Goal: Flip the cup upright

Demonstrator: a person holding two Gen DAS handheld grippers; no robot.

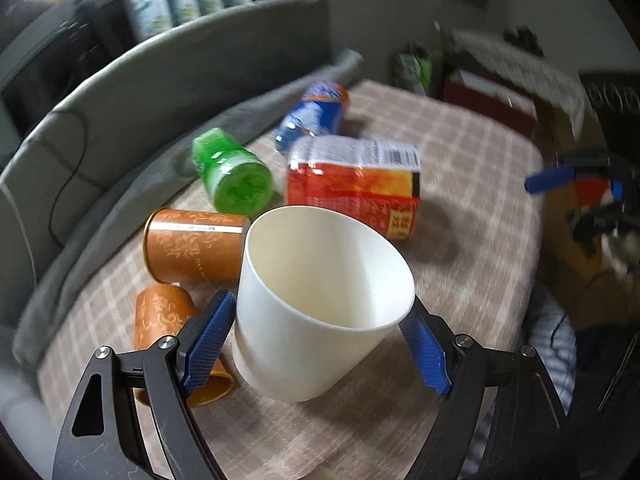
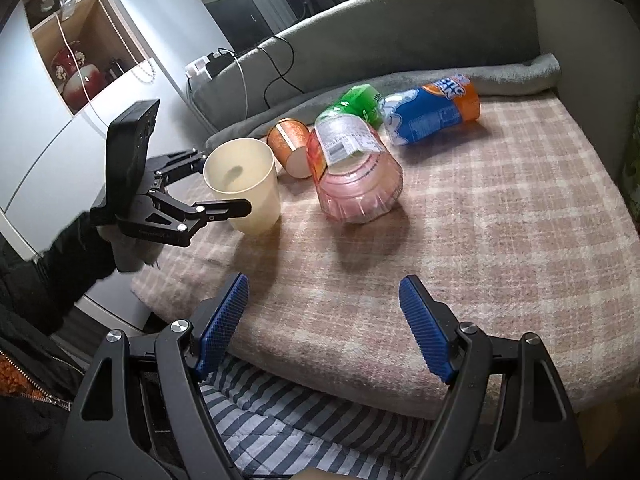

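Note:
A white paper cup (image 1: pixel 316 304) stands mouth-up on the checked blanket, slightly tilted, between the blue pads of my left gripper (image 1: pixel 320 344). The pads sit at its sides, spread wide, with the left pad touching or nearly touching. In the right wrist view the same cup (image 2: pixel 244 188) stands upright at the blanket's left edge with my left gripper (image 2: pixel 224 184) around it, jaws apart. My right gripper (image 2: pixel 324 328) is open and empty, low over the blanket's near edge.
Lying on the blanket (image 2: pixel 480 240): a red-labelled jar (image 2: pixel 352 168), a green bottle (image 1: pixel 232 172), a blue-orange bottle (image 2: pixel 432 112), an orange tin (image 1: pixel 192 244) and its orange cap (image 1: pixel 168 328). A grey sofa back (image 2: pixel 400 28) lies behind. Striped fabric (image 2: pixel 280 432) hangs below the near edge.

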